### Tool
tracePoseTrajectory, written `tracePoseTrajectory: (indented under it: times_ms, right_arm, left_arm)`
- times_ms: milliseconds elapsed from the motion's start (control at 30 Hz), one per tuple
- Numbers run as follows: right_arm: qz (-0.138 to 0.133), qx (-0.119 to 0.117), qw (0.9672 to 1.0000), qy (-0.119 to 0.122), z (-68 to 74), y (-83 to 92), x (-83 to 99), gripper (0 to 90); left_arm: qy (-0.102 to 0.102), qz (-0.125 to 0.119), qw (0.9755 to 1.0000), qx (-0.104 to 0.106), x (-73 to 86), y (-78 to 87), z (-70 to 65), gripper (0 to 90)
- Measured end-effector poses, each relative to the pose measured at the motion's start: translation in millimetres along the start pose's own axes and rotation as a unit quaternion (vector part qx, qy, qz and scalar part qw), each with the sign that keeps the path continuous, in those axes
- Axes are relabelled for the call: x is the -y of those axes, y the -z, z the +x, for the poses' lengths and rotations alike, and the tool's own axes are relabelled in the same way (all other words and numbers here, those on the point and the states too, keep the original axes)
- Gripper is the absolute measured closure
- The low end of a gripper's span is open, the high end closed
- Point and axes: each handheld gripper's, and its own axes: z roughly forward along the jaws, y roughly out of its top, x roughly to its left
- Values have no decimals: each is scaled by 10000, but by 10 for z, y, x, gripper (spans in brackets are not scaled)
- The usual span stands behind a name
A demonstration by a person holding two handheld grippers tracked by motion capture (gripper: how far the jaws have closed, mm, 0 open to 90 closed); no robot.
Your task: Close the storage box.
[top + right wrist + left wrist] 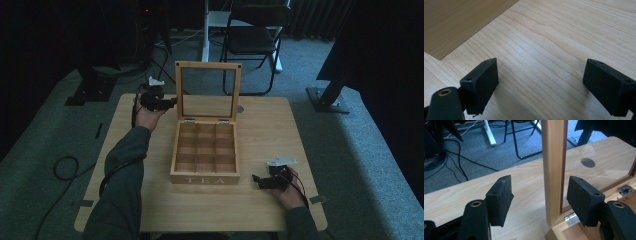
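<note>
While the tea box (205, 150) stands open mid-counter, the left gripper (539, 197) has its jaws spread astride the upright lid (554, 170), not pinching; the right gripper (541, 85) rests with jaws spread, so closing remains.

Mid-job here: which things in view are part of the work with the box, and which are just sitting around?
In the job:
- wooden tea box with nine empty compartments
- its upright glass-paned lid, whose frame edge stands between the left gripper jaws, pads not touching
- right gripper, open, beside the box

Lying about:
- black folding chair
- black cables on the carpet
</note>
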Motion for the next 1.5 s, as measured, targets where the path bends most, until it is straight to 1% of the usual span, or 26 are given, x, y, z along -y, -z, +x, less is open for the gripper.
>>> tracePoseTrajectory:
  times_ms: [67,100,167,200,300,400,433,533,600,733,767,900,1000,1167,1267,1300,1333,1500]
  right_arm:
    - [0,0,10000,-3,0,0,0,127]
    - [0,1,10000,-5,0,0,0,127]
    - [-1,0,10000,-8,1,0,0,126]
    - [-2,1,10000,-7,1,0,0,127]
    - [0,8,10000,-12,2,1,0,127]
    - [1,12,10000,-14,3,1,0,126]
    - [2,12,10000,-16,4,1,0,127]
    - [0,15,10000,-13,3,1,1,127]
    - [0,19,10000,-18,5,0,0,126]
    - [2,34,10000,-35,9,1,0,127]
    - [0,38,10000,-35,9,1,0,127]
    - [1,62,10000,-60,15,3,2,127]
    - [0,67,10000,-68,17,3,3,127]
    - [2,89,9999,-88,23,5,4,127]
    - [1,97,9999,-95,24,6,5,127]
    - [2,98,9999,-98,25,6,5,127]
    - [1,103,9999,-98,26,7,6,127]
    - [0,114,9999,-109,28,7,7,127]
  left_arm:
    - [-26,12,10000,8,-26,-11,-8,380]
    - [-80,13,10000,30,-73,-23,-24,380]
    - [-53,-16,9999,120,-106,-34,-25,424]
    - [-53,19,9999,135,-117,-44,-23,443]
    - [10,60,9999,142,-144,-95,-18,463]
    - [40,103,9997,196,-176,-140,-31,446]
    - [-6,134,9997,179,-200,-156,-47,440]
    - [-8,101,9997,235,-256,-174,-71,434]
    - [42,62,9996,276,-283,-183,-75,432]
    - [213,-39,9990,380,-332,-200,-45,423]
    - [255,-79,9986,450,-348,-203,-36,425]
    - [196,-53,9989,418,-397,-224,-31,430]
    - [137,-28,9988,460,-422,-253,-42,428]
    - [160,-124,9983,553,-439,-264,-77,437]
    - [214,-148,9981,551,-436,-251,-87,433]
    - [357,-230,9971,638,-409,-215,-69,433]
    - [409,-267,9966,660,-398,-204,-64,463]
    - [421,-357,9960,697,-357,-129,-86,481]
